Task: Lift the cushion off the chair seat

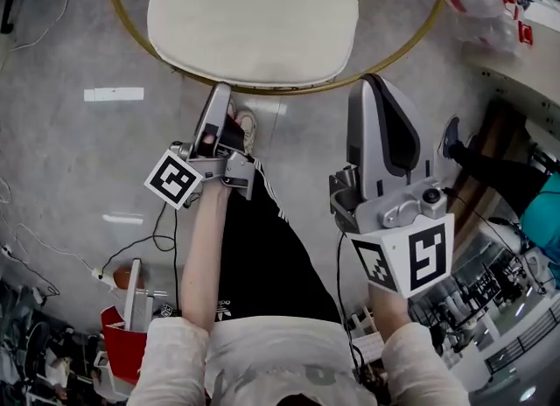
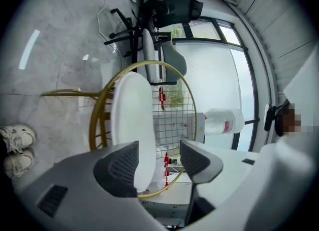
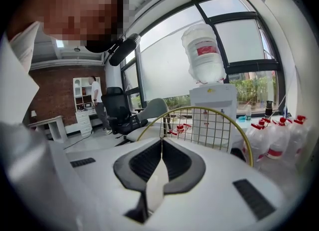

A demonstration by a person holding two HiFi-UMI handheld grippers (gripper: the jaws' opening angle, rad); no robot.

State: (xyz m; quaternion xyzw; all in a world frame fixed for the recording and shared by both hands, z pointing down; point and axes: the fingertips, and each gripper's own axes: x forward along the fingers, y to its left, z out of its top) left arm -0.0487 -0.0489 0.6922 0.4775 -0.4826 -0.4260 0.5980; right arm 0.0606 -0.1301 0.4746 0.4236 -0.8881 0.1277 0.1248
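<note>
A white oval cushion (image 1: 254,15) lies on the seat of a round chair with a gold wire frame (image 1: 131,24), at the top of the head view. My left gripper (image 1: 220,96) points at the cushion's near edge from just below it, rolled onto its side. In the left gripper view the jaws of the left gripper (image 2: 157,163) stand wide open; the cushion (image 2: 130,120) shows beyond them and no pad presses on it. My right gripper (image 1: 372,82) hovers at the chair's near right rim. Its jaws (image 3: 161,143) are shut with nothing between them, and the gold wire back (image 3: 209,109) rises behind them.
The person's shoes (image 1: 248,126) stand just below the chair. Cables (image 1: 131,247) and a red box (image 1: 122,339) lie on the floor at the left. Several water bottles (image 3: 279,138) and a water dispenser (image 3: 212,98) stand behind the chair, with an office chair (image 3: 117,108) further back.
</note>
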